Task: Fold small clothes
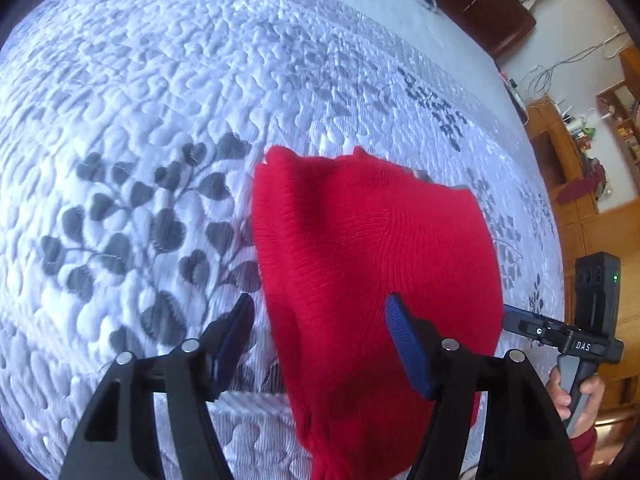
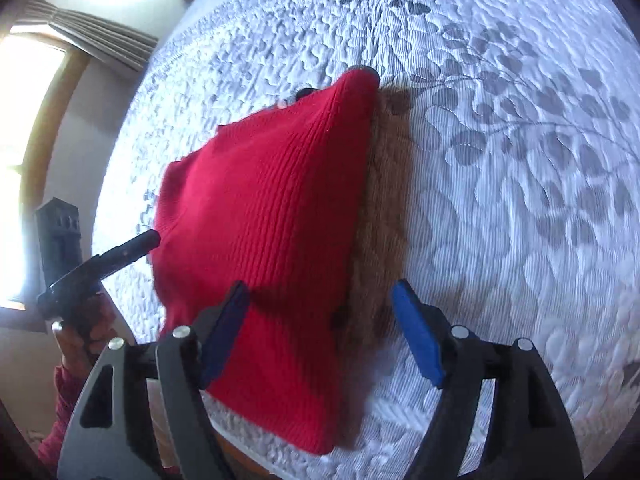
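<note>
A red knit garment [image 1: 360,248] lies folded on the white quilted bedspread [image 1: 160,120] near the bed's front edge. It also shows in the right wrist view [image 2: 272,208], where its right edge casts a shadow on the quilt. My left gripper [image 1: 324,344] is open, its blue pads wide apart, with the garment's left part between them. My right gripper [image 2: 320,324] is open too, straddling the garment's right edge. The right gripper also shows in the left wrist view [image 1: 520,320] at the garment's right edge. The left gripper shows in the right wrist view [image 2: 140,242] at its left edge.
The bedspread [image 2: 500,160] has grey leaf prints. A dark wooden headboard [image 1: 480,4] stands at the bed's far end. Wooden shelves [image 1: 568,152] with small items stand by the wall on the right. A window with curtain [image 2: 80,40] is on the left.
</note>
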Demonstrator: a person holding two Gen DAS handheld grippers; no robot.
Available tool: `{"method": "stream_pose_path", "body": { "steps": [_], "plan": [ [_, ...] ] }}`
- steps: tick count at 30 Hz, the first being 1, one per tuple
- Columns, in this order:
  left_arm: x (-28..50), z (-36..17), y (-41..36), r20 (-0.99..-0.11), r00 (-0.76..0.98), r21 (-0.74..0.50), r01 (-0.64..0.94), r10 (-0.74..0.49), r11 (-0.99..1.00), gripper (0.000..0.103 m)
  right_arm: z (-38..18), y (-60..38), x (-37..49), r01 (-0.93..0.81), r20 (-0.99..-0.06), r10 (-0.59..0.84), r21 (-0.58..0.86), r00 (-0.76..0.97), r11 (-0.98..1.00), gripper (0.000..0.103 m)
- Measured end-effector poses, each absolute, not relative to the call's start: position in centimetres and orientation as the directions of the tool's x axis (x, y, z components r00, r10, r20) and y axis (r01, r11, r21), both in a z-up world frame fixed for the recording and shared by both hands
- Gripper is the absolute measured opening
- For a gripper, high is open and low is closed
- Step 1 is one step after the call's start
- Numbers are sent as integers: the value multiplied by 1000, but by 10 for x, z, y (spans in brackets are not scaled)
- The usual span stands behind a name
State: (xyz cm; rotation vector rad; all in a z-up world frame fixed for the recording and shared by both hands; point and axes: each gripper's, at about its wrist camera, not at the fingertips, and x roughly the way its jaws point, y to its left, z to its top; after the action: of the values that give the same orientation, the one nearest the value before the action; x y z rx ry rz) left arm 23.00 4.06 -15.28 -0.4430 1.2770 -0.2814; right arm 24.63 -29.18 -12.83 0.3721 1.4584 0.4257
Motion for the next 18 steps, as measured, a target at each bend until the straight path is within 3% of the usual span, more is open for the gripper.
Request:
{"method": "stream_pose_path", "body": {
  "steps": [18],
  "plan": [
    [247, -166, -4, -854, 228, -470, 46, -467, 881, 75, -153, -269, 273, -94, -837, 547, 544, 4, 833, 74]
  ]
}}
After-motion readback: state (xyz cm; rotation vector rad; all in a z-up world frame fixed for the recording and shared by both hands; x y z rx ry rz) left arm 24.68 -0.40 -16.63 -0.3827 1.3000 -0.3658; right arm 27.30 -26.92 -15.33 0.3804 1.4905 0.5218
